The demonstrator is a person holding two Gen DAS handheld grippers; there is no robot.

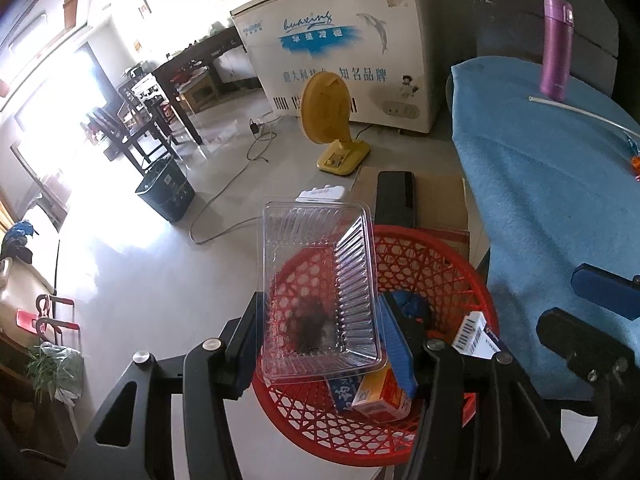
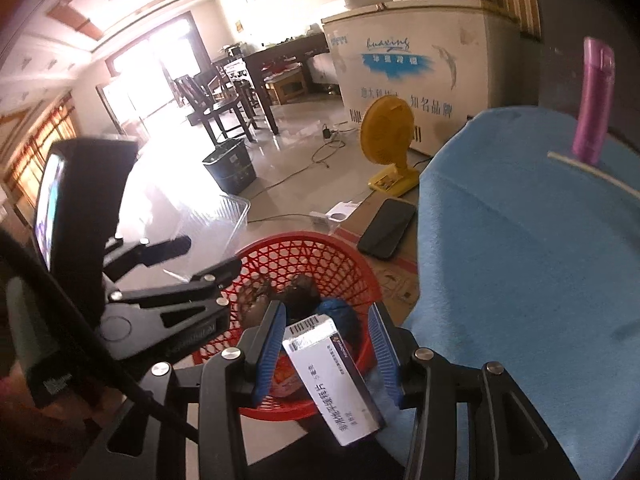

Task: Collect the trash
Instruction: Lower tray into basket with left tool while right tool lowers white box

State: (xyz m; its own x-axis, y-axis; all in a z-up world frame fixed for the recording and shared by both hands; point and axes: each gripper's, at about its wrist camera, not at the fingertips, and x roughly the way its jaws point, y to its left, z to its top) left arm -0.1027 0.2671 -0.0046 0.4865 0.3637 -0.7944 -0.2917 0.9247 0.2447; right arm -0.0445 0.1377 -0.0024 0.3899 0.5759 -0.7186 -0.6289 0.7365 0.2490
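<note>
Left claw (image 1: 320, 344) is tilted down over the red mesh basket (image 1: 436, 264), fingers spread wide w/ a clear plastic clamshell tray (image 1: 320, 280) between them. The tray's edges sit against both pads, so it looks held (grip not certain).

Right claw (image 2: 326, 354) also points down at the basket (image 2: 320, 256), jaws well apart. A white medicine box (image 2: 332, 380) lies tilted between the blue pads (image 2: 270, 352), nearer the left one; can't tell if either pad actually touches it.

Basket holds an orange carton (image 1: 380, 394), another barcode box (image 1: 474, 336) and dark crumpled scraps.

Bench w/ blue cloth (image 1: 552, 208) is just beside the basket, carrying a purple flask (image 1: 556, 46) and a white straw (image 1: 576, 110).

Beyond, on the tiled floor: white chest freezer (image 1: 340, 44), yellow fan (image 1: 332, 120), dark bin (image 1: 166, 188), black phone (image 1: 395, 198) on cardboard.
</note>
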